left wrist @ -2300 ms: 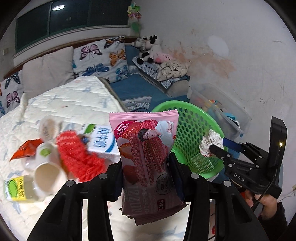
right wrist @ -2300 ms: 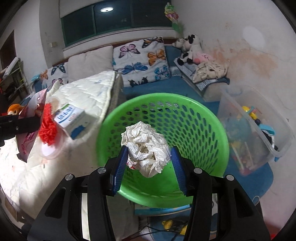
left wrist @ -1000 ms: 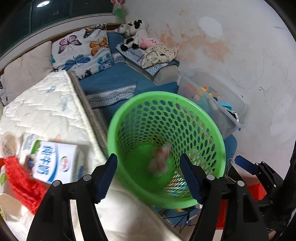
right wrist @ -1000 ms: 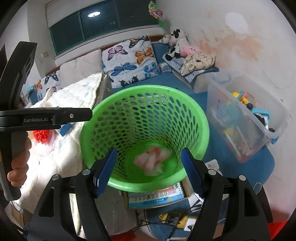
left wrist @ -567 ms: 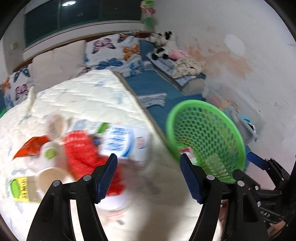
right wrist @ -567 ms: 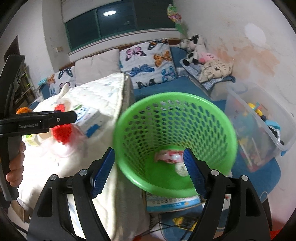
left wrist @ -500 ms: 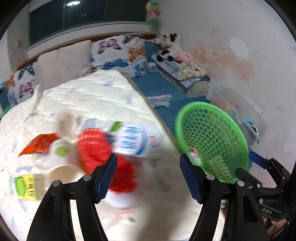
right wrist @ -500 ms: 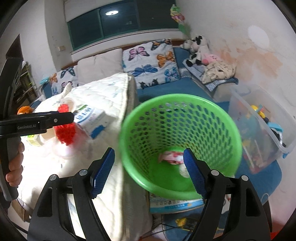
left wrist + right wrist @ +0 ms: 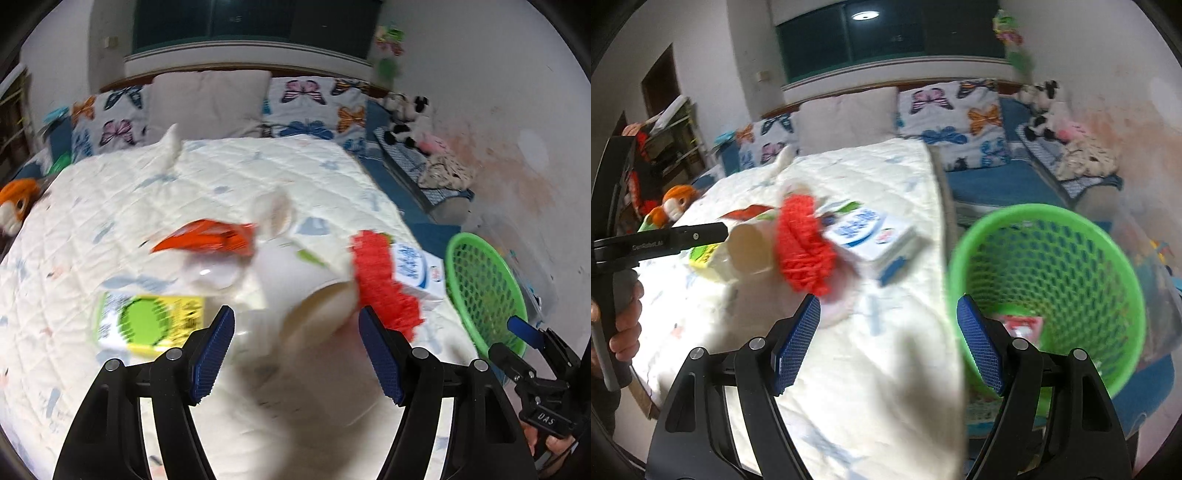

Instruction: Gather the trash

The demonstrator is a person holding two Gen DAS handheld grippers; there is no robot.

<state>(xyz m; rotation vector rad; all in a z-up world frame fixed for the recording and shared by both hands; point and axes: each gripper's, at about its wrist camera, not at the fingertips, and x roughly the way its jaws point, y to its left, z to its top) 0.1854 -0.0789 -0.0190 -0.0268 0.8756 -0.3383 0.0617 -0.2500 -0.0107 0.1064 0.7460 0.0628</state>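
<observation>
On the white quilted bed (image 9: 229,177) the trash is left to pick up: a smooth paper cup (image 9: 306,284) on its side, a fuzzy red net (image 9: 380,277), a boxy milk carton (image 9: 875,236), a crinkly orange wrapper (image 9: 207,238) and a yellow-green box (image 9: 147,321). Beside the bed, my holey green plastic basket (image 9: 1052,229) already holds a pink wrapper (image 9: 1021,326). My left tongs (image 9: 295,350) and right tongs (image 9: 888,343) are both spread wide, holding nothing.
</observation>
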